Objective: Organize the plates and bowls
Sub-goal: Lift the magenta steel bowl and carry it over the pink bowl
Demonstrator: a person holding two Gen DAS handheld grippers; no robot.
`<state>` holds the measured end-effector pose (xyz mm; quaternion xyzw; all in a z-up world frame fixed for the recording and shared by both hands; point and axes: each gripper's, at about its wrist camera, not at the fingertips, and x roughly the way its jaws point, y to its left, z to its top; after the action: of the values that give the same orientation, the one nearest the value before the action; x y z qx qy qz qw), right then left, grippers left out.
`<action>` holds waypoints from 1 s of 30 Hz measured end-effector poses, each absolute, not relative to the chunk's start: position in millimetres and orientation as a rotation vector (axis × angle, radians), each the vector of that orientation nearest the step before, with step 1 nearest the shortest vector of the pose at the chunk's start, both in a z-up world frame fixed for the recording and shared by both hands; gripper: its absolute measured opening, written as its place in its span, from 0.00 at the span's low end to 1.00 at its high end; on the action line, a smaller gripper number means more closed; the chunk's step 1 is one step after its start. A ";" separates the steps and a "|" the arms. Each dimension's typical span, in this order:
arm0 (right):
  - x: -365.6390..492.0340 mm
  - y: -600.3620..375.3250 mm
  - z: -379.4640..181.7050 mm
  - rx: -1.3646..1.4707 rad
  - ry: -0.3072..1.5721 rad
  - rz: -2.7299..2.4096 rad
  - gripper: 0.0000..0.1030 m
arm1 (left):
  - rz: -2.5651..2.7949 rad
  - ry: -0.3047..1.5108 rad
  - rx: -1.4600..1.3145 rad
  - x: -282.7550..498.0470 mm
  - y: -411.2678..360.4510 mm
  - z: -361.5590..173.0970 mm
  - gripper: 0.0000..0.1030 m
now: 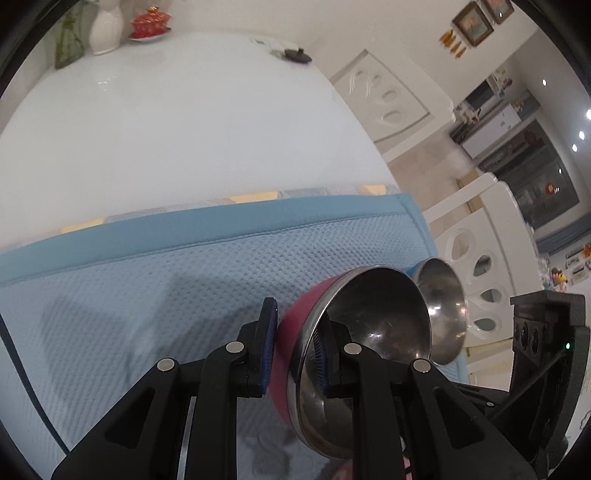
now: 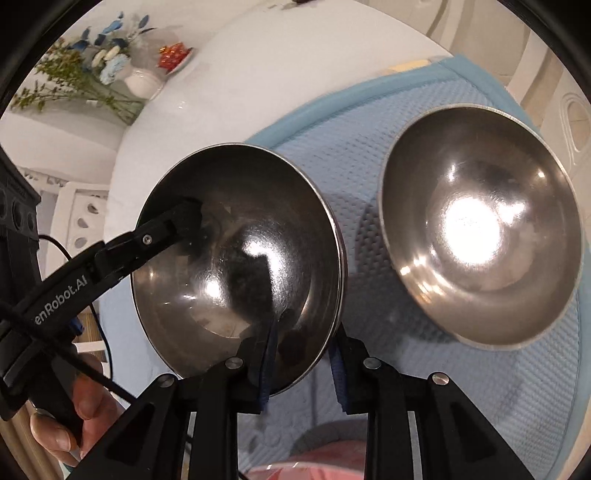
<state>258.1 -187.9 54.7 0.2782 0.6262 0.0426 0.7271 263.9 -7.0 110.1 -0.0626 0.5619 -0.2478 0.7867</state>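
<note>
A steel bowl with a pink outer wall [image 1: 376, 321] hangs tilted over the light blue dish mat [image 1: 166, 280]. My left gripper [image 1: 295, 326] is shut on its rim, one pad on the pink wall and one inside. In the right wrist view the same bowl [image 2: 236, 251] fills the middle. My right gripper [image 2: 304, 356] is shut on its near rim, and the left gripper's finger [image 2: 184, 218] clamps the far-left rim. A second steel bowl [image 2: 480, 229], blue outside [image 1: 439, 306], rests on the mat [image 2: 369, 122] just to the right.
The mat lies on a white table [image 1: 166, 122]. At the far end stand a white vase [image 1: 107, 29], a red dish [image 1: 149, 22] and a small dark object [image 1: 297, 55]. White chairs [image 1: 480, 266] stand past the right edge. A person's hand [image 2: 85, 406] holds the left gripper. Something pink [image 2: 314, 467] lies below.
</note>
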 end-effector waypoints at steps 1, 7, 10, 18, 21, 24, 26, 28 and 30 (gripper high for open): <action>255.5 -188.6 62.2 0.614 1.367 0.104 0.25 | -0.526 1.201 -0.144 258.8 -2.2 116.4 0.15; 240.1 -190.8 107.9 0.578 1.283 0.141 0.25 | -0.492 1.127 -0.217 220.4 18.2 155.9 0.15; 223.9 -192.7 132.1 0.574 1.243 0.165 0.25 | -0.473 1.093 -0.243 196.5 23.2 174.4 0.15; 176.4 -195.7 178.3 0.552 1.185 0.200 0.25 | -0.445 1.018 -0.283 132.1 20.4 208.7 0.15; 163.2 -194.9 184.3 0.553 1.181 0.208 0.25 | -0.435 1.006 -0.268 111.2 15.3 215.9 0.15; 150.7 -191.7 187.2 0.538 1.183 0.214 0.25 | -0.422 1.002 -0.244 91.8 11.7 218.1 0.15; 142.2 -192.8 187.8 0.535 1.192 0.219 0.25 | -0.416 1.006 -0.236 81.2 9.9 216.3 0.15; 135.2 -194.3 186.6 0.530 1.199 0.221 0.25 | -0.413 1.012 -0.239 73.3 9.1 213.4 0.15; 125.6 -196.5 183.1 0.524 1.213 0.228 0.25 | -0.411 1.019 -0.252 65.1 9.8 209.1 0.15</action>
<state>125.6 -196.5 183.2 0.2429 0.5619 0.1055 0.7836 65.1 9.8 209.1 -0.1196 0.4829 -0.1946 0.8453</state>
